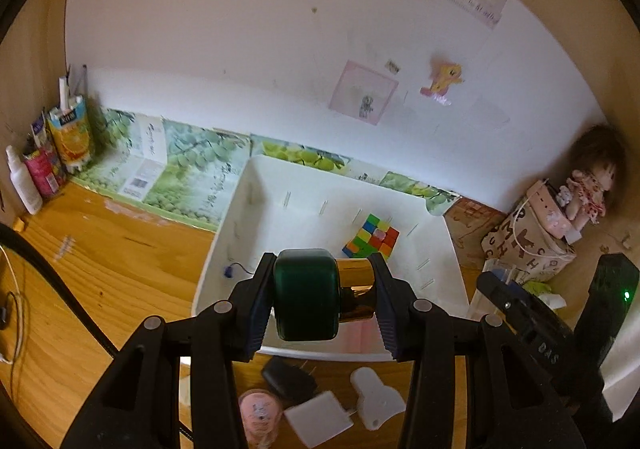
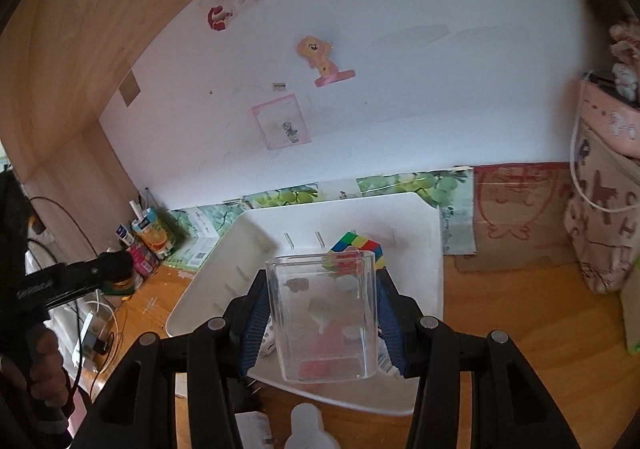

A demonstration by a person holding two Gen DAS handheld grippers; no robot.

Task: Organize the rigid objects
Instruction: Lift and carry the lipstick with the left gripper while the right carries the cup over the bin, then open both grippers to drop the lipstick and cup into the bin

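Left wrist view showed the left gripper (image 1: 320, 297) pinching a green-and-gold bottle (image 1: 324, 295), its long axis lying crosswise between the pads, hanging over the near rim of the white bin (image 1: 240, 217); the right gripper (image 2: 322, 313) clamped a clear cup (image 2: 324, 313) upright, likewise above the bin's near edge, cube (image 1: 372, 239) beyond

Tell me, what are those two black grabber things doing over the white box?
A person is tidying a desk with a grabber in each hand. The left gripper is shut on a green and gold bottle, and the right gripper is shut on a clear plastic cup. Both hang over the white bin, where a colourful puzzle cube already sits.
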